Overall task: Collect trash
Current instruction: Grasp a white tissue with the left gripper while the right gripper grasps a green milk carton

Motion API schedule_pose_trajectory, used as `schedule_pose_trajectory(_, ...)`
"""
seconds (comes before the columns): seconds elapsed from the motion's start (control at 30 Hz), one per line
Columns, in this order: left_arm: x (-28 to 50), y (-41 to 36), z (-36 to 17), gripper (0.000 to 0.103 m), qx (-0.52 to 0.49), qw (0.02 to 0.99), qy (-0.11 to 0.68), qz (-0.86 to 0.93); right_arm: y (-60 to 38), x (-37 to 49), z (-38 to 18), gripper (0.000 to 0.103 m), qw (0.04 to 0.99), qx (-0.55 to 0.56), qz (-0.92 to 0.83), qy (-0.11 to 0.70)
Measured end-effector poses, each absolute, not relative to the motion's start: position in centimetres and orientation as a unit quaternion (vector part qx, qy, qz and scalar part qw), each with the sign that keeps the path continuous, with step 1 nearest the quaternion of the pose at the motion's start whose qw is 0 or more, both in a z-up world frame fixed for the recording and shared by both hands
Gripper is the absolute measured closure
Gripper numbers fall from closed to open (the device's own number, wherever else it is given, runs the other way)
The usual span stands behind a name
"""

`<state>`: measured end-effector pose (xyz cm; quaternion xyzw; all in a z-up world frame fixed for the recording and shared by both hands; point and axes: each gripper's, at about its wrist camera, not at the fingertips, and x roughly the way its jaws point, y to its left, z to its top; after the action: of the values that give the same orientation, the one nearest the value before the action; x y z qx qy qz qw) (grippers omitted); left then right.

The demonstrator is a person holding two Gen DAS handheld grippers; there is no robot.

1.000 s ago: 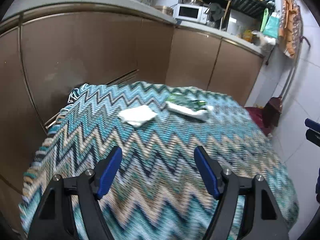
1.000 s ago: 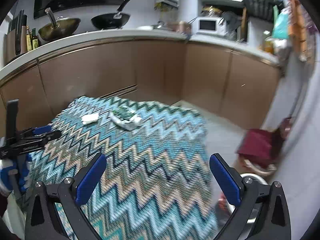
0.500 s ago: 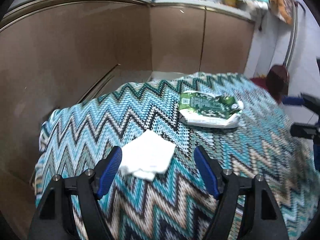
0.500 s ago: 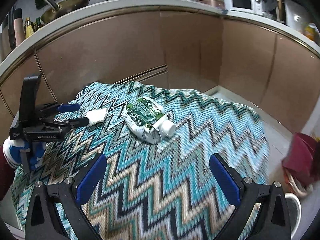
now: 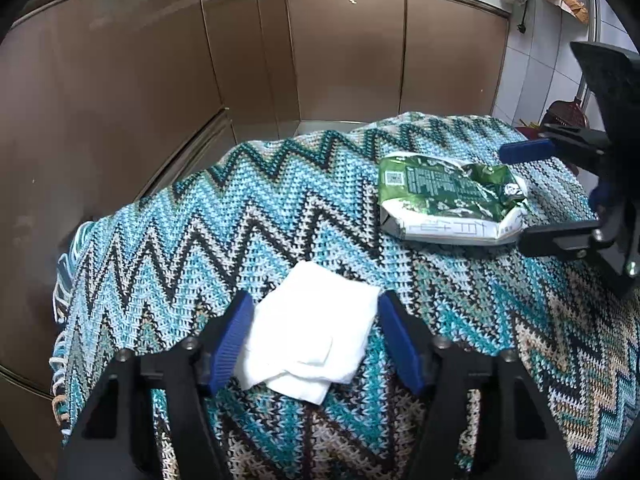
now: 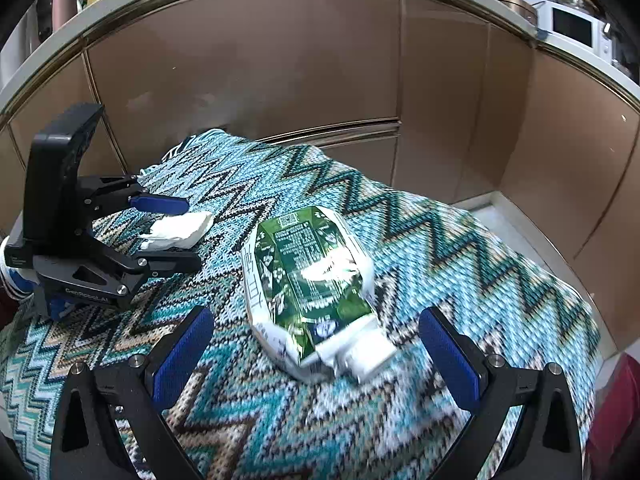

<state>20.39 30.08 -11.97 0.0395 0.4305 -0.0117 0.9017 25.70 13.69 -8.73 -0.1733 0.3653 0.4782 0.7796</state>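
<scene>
Both grippers advanced: napkin (image 5: 310, 330) between closing left jaws.

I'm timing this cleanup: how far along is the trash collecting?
Nothing is collected yet. The left gripper, jaws just closing, straddles the folded white paper napkin without lifting it. The open right gripper frames the crumpled green-and-white drink carton. Both lie on the zigzag knitted cloth.

Both wrist views close, angled down, sharing tablecloth (image 5: 280, 208).
</scene>
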Motion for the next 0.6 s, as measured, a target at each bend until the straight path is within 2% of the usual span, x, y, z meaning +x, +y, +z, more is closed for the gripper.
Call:
schedule_pose_trajectory(0.13, 20.7, 29.9, -12.3, 0.047, 0.038, 0.901, 0.432, -0.01, 14.5, 26.2, -9.5, 0.0, 0.768, -0.178, 0.49, 0.371)
schedule_pose_trajectory(0.23, 20.5, 30.0, -12.3, 0.056, 0.037, 0.902, 0.43, -0.006, 15.0, 26.3, -9.8, 0.0, 0.764, -0.182, 0.494, 0.373)
schedule_pose_trajectory(0.3, 20.2, 30.2, -12.2, 0.062, 0.035, 0.903, 0.428, 0.0, 15.3, 26.3, -10.0, 0.006, 0.762, -0.187, 0.493, 0.376)
schedule_pose_trajectory(0.37, 19.9, 30.5, -12.2, 0.069, 0.034, 0.904, 0.426, 0.008, 15.4, 26.2, -10.3, 0.022, 0.762, -0.197, 0.486, 0.381)
schedule_pose_trajectory(0.4, 19.7, 30.6, -12.1, 0.075, 0.033, 0.904, 0.425, 0.013, 15.4, 26.1, -10.5, 0.025, 0.763, -0.202, 0.48, 0.382)
schedule_pose_trajectory(0.47, 19.5, 30.8, -12.0, 0.084, 0.031, 0.905, 0.424, 0.014, 15.5, 25.8, -10.5, 0.026, 0.768, -0.203, 0.472, 0.383)
schedule_pose_trajectory(0.6, 18.8, 31.0, -11.6, 0.093, 0.031, 0.905, 0.423, 0.021, 15.0, 24.8, -10.1, 0.027, 0.773, -0.198, 0.465, 0.384)
